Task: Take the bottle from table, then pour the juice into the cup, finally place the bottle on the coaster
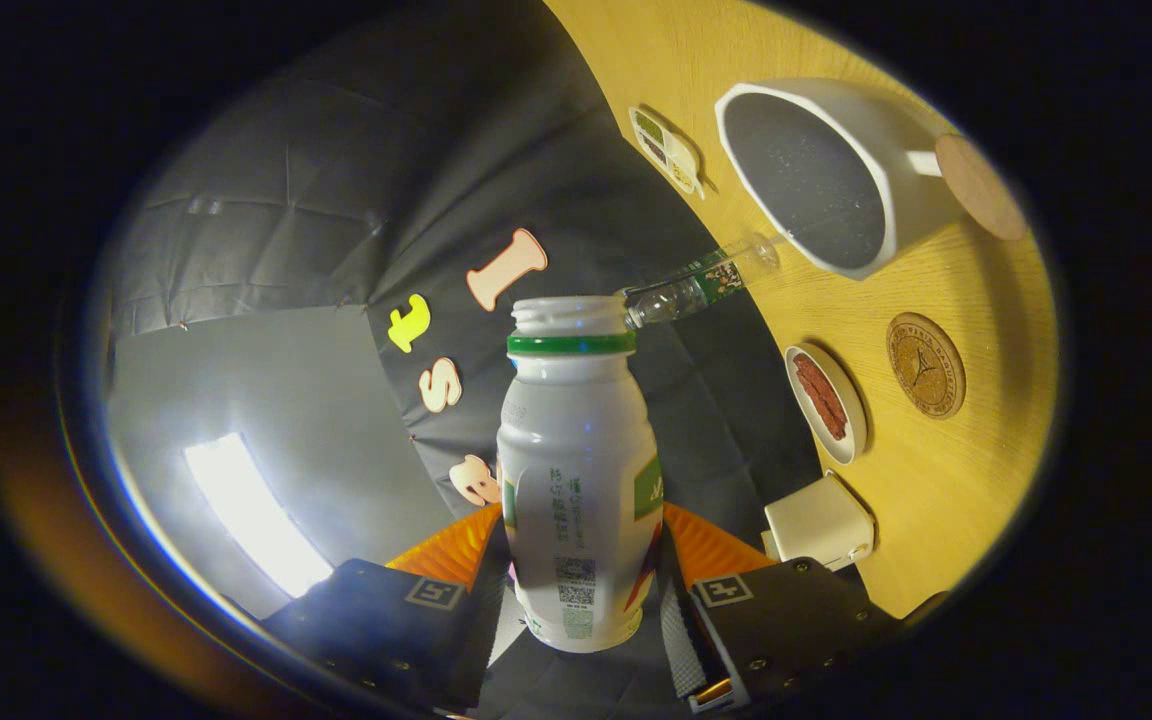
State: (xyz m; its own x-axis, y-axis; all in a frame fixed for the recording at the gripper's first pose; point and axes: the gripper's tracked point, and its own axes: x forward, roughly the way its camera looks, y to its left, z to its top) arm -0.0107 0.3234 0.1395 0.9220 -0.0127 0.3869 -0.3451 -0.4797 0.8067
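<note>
1. Two orange fingers (448, 552) of your gripper (576, 575) clamp the white juice bottle (576, 480), lifted, cap off.
2. Roll it slowly toward the white cup (816, 175) on the wooden table (946, 480).
3. Afterwards, aim for the round coaster (926, 364) near the cup.

Bottle (576, 480) label — print and codes too small to read

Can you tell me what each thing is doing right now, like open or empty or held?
bottle: uncapped, held between the fingers, off the table
gripper: shut on the bottle
cup: empty, on the table
coaster: bare, nothing on it
small dish: holds something reddish
clear bottle: uncapped, beyond the held one
</note>
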